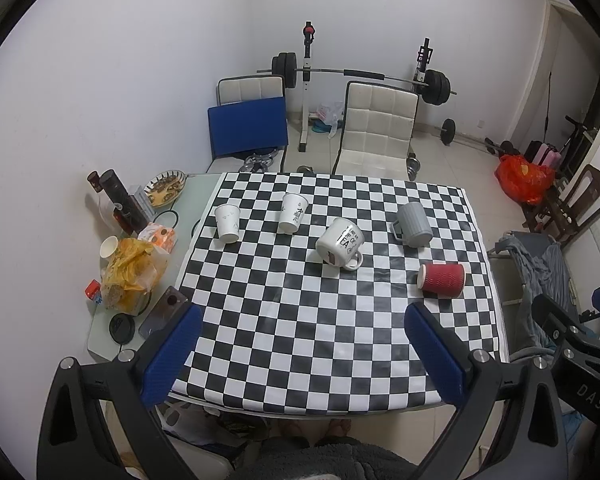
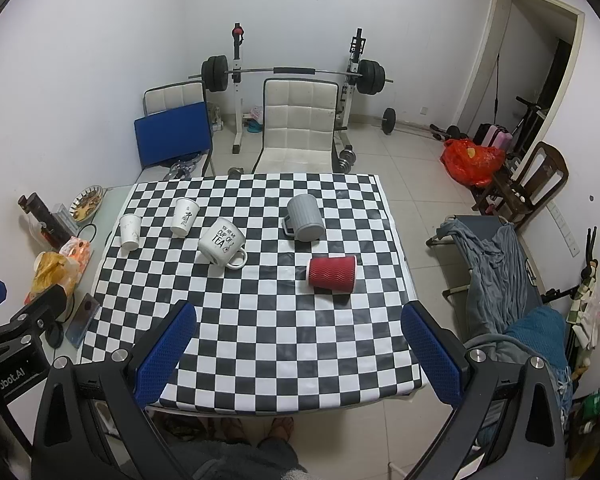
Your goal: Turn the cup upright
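Note:
A red ribbed paper cup (image 1: 441, 277) (image 2: 333, 274) lies on its side at the right of the checkered table (image 1: 300, 340) (image 2: 284, 344). A white "cup of tea" mug (image 1: 340, 243) (image 2: 222, 243) sits tilted, mouth down, in the middle. A grey ribbed mug (image 1: 415, 225) (image 2: 305, 217) stands upside down behind the red cup. Two white paper cups (image 1: 227, 223) (image 1: 293, 213) stand upside down at the far left. My left gripper (image 1: 302, 314) and right gripper (image 2: 298, 312) are open and empty, above the table's near edge.
The table's left strip holds a snack bag (image 1: 130, 270), a dark tube (image 1: 122, 200), a dish (image 1: 166, 188) and a phone (image 1: 164, 312). Chairs (image 1: 376, 132) and a barbell rack (image 1: 306, 80) stand behind. A cot with a blanket (image 2: 496, 264) stands at the right.

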The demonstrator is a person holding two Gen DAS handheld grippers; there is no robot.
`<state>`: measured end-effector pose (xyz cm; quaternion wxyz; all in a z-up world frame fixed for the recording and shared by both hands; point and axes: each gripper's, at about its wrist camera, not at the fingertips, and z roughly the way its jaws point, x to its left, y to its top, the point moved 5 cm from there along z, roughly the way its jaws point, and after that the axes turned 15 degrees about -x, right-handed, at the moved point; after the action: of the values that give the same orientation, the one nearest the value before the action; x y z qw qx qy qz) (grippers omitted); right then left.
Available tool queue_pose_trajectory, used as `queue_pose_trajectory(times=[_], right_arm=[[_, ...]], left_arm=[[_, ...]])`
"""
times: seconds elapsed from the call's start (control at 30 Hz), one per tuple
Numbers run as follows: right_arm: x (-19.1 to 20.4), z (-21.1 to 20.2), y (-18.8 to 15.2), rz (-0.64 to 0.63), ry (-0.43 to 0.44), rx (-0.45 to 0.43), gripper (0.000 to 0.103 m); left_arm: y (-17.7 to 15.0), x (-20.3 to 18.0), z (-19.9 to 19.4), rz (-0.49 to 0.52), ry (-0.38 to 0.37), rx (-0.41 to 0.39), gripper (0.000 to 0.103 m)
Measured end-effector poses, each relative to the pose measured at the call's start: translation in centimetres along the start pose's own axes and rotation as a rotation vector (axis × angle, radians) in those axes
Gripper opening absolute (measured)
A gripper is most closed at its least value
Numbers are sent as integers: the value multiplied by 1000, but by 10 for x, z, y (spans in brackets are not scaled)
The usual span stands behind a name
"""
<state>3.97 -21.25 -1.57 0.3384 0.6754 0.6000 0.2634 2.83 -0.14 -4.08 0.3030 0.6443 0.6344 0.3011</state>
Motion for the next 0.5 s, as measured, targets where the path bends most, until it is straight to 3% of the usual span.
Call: queue_pose_trajectory(times=[0.5], right_arm=[[0, 1, 1, 1, -1, -1, 103]], left_arm=[[6, -1, -4, -3, -4, -4, 103]])
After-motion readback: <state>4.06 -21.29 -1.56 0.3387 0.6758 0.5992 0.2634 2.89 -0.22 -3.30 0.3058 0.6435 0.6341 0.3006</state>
